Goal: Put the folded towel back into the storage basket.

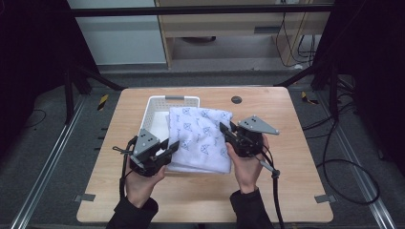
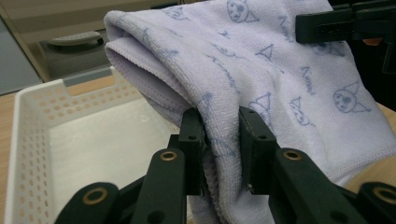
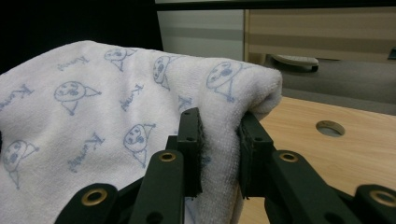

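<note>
Folded white towel (image 1: 200, 138) with blue cartoon print, draped over the near end of the white perforated basket (image 1: 157, 107) on the wooden counter (image 1: 286, 191). Pinched at its left edge in the near-closed jaws of the left gripper (image 1: 173, 147), at its right edge in those of the right gripper (image 1: 224, 130). Held up between both hands.

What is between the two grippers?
The folded towel, seen in the high view. The left gripper pinches its left edge, the right gripper its right edge, and it hangs partly over the white basket.
</note>
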The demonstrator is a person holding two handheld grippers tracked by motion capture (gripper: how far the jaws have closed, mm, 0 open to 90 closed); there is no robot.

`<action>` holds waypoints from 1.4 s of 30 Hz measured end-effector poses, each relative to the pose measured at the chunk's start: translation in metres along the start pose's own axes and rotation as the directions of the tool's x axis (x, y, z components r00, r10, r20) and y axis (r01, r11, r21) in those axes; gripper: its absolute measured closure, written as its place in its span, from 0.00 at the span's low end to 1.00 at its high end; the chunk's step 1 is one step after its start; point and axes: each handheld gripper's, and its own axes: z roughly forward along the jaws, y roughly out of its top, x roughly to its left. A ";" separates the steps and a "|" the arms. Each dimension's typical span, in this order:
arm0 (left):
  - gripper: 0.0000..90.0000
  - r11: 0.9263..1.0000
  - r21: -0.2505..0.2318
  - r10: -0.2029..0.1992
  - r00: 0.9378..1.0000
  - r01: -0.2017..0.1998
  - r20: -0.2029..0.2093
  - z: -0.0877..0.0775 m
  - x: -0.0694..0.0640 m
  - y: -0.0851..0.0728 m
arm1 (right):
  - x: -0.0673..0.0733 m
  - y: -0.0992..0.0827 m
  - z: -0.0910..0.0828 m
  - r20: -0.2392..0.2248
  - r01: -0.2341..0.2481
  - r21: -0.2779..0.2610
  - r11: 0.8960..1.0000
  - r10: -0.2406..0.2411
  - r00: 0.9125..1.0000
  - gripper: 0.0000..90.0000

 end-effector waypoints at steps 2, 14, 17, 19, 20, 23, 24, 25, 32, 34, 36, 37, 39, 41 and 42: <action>0.80 1.000 -0.003 -0.001 1.000 0.001 -0.012 -0.002 0.004 0.000 | 0.003 0.002 0.006 -0.014 0.001 0.000 1.000 -0.001 1.000 0.82; 0.80 0.999 -0.014 -0.049 0.998 0.048 -0.050 -0.002 0.034 -0.002 | 0.019 0.019 0.036 -0.031 0.035 0.008 0.999 -0.035 0.999 0.82; 0.80 0.999 -0.013 -0.053 0.997 0.052 -0.060 -0.002 0.043 -0.002 | 0.024 0.021 0.045 -0.028 0.041 0.010 0.999 -0.041 0.999 0.82; 0.80 0.998 -0.013 -0.059 0.996 0.059 -0.069 -0.002 0.049 -0.003 | 0.027 0.021 0.050 -0.027 0.041 0.006 0.999 -0.040 0.999 0.82; 0.81 0.998 -0.013 -0.062 0.996 0.061 -0.071 -0.002 0.051 -0.003 | 0.029 0.020 0.054 -0.028 0.042 0.006 0.999 -0.041 0.999 0.82; 0.81 0.997 -0.013 -0.072 0.994 0.071 -0.085 -0.002 0.058 -0.004 | 0.033 0.019 0.062 -0.027 0.047 0.008 0.999 -0.047 0.999 0.82; 0.81 0.997 -0.011 -0.072 0.993 0.072 -0.089 -0.002 0.060 -0.005 | 0.035 0.019 0.065 -0.027 0.047 0.008 0.999 -0.046 0.999 0.82; 0.81 0.997 -0.013 -0.076 0.993 0.075 -0.092 -0.002 0.062 -0.005 | 0.036 0.019 0.068 -0.026 0.053 0.010 0.999 -0.052 0.998 0.82; 0.81 0.995 -0.013 -0.101 0.989 0.100 -0.112 0.001 0.077 -0.008 | 0.044 0.020 0.086 -0.030 0.050 0.011 0.999 -0.050 0.998 0.82; 0.81 0.995 -0.012 -0.104 0.988 0.103 -0.117 0.001 0.080 -0.009 | 0.047 0.020 0.091 -0.034 0.050 0.016 0.999 -0.049 0.998 0.82; 0.81 0.994 -0.013 -0.107 0.987 0.106 -0.120 0.001 0.083 -0.009 | 0.049 0.020 0.094 -0.034 0.052 0.015 0.999 -0.052 0.998 0.82; 0.81 0.994 -0.015 -0.109 0.986 0.108 -0.123 0.002 0.085 -0.010 | 0.050 0.020 0.096 -0.034 0.052 0.014 0.999 -0.051 0.998 0.82; 0.81 0.994 -0.016 -0.113 0.985 0.112 -0.129 0.002 0.088 -0.010 | 0.052 0.021 0.100 -0.035 0.057 0.012 0.998 -0.056 0.998 0.82; 0.81 0.993 -0.019 -0.122 0.984 0.120 -0.132 0.002 0.091 -0.011 | 0.055 0.023 0.104 -0.036 0.059 0.015 0.998 -0.059 0.998 0.82; 0.81 0.992 -0.020 -0.125 0.983 0.123 -0.134 0.002 0.093 -0.011 | 0.055 0.024 0.106 -0.036 0.061 0.011 0.998 -0.061 0.997 0.82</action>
